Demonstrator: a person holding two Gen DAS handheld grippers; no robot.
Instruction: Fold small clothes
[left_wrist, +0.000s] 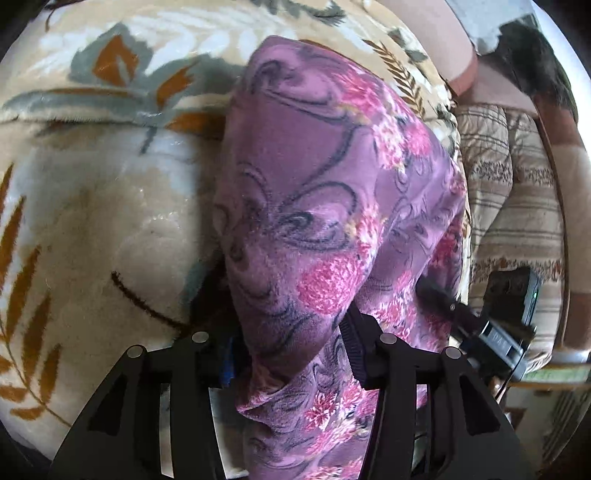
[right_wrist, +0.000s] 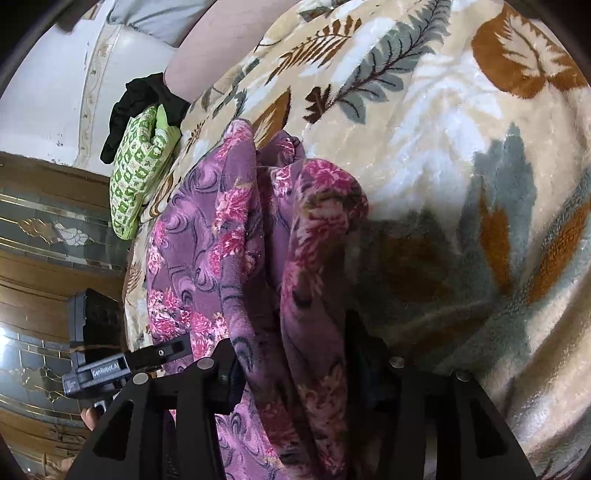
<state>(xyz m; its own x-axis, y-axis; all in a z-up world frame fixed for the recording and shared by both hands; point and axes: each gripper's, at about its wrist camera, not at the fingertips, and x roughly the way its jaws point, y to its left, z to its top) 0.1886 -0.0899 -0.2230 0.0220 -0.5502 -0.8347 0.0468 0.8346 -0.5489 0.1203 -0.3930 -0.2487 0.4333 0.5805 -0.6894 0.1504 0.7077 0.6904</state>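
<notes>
One purple floral garment (left_wrist: 295, 229) bunches between both grippers' half-spread fingers, left gripper (left_wrist: 291, 354) and right gripper (right_wrist: 295, 369) tilted downward; grip unclear.

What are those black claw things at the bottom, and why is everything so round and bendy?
Each black claw is a gripper a person holds, one per hand. A tiny wide-eye camera sits on each, which bends the picture. One picture looks along the left gripper, the other along the right gripper. Both pinch the same purple flowery cloth, lifting it over a fluffy leaf-patterned blanket. Further off lie a green patterned cloth and a black cloth.
</notes>
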